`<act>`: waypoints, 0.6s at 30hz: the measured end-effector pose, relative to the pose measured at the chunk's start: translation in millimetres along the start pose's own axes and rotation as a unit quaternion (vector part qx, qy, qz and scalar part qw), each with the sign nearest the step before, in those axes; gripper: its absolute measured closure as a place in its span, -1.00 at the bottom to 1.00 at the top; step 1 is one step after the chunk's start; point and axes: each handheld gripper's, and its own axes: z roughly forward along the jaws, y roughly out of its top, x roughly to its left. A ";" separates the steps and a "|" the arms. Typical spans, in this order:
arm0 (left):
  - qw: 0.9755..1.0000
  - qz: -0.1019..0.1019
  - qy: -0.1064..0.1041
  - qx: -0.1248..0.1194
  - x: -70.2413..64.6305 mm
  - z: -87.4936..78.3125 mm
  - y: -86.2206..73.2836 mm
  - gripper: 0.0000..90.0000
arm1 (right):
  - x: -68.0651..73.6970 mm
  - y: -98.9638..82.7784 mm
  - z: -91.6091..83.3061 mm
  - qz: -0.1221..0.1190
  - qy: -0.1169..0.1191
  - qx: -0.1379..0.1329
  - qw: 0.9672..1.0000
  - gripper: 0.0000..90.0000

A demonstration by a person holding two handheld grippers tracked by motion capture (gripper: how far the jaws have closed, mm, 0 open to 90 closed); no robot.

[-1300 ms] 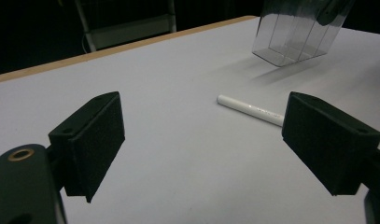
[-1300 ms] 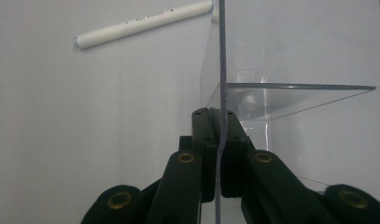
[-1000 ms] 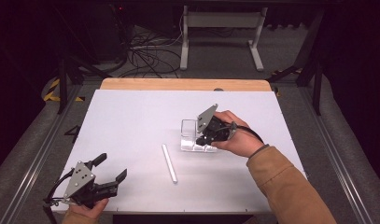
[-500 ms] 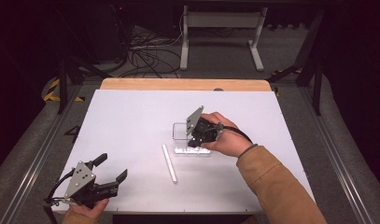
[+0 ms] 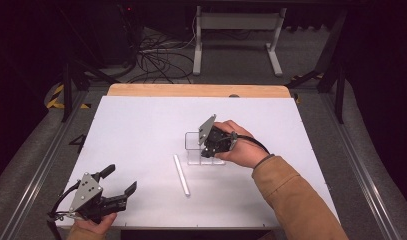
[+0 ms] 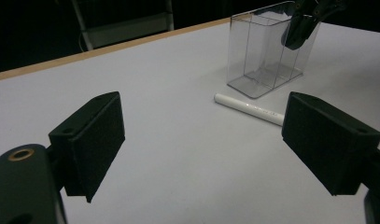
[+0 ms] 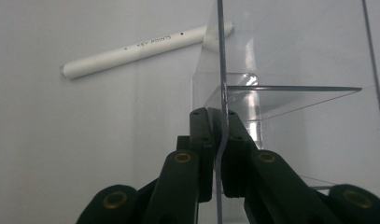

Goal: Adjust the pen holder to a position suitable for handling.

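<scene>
Table (image 5: 141,130): white, carries all items. Clear plastic container (image 6: 264,51): upright mid-table, judged light, rigid, slippery, crack-prone; its thin wall is the hold. White pen (image 5: 181,174): lying just beside it. Right gripper (image 7: 215,140): fingers nipped narrow on that wall. Left gripper (image 6: 215,144): fingers wide, empty.

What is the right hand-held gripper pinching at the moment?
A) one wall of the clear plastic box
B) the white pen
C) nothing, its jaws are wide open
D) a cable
A: in the right gripper view the right hand-held gripper has its two black jaws closed on a thin wall of the clear plastic box, while the white pen lies apart on the table.
</scene>
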 end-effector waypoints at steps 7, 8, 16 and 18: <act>1.000 0.001 0.000 0.001 -0.5 0.3 0.1 -0.68 | 0.2 0.3 -1.9 0.011 -0.002 -0.006 1.000 0.91; 1.000 0.001 0.000 0.001 -0.5 0.3 0.1 -0.68 | 0.2 0.3 -1.9 0.011 -0.002 -0.006 1.000 0.91; 1.000 0.002 0.000 0.001 -0.6 0.3 0.1 -0.68 | -0.1 0.3 -0.7 0.017 -0.003 -0.014 1.000 0.91; 1.000 0.001 0.000 0.001 -0.5 0.3 0.1 -0.68 | 0.0 0.4 -0.6 0.021 -0.005 -0.014 1.000 0.91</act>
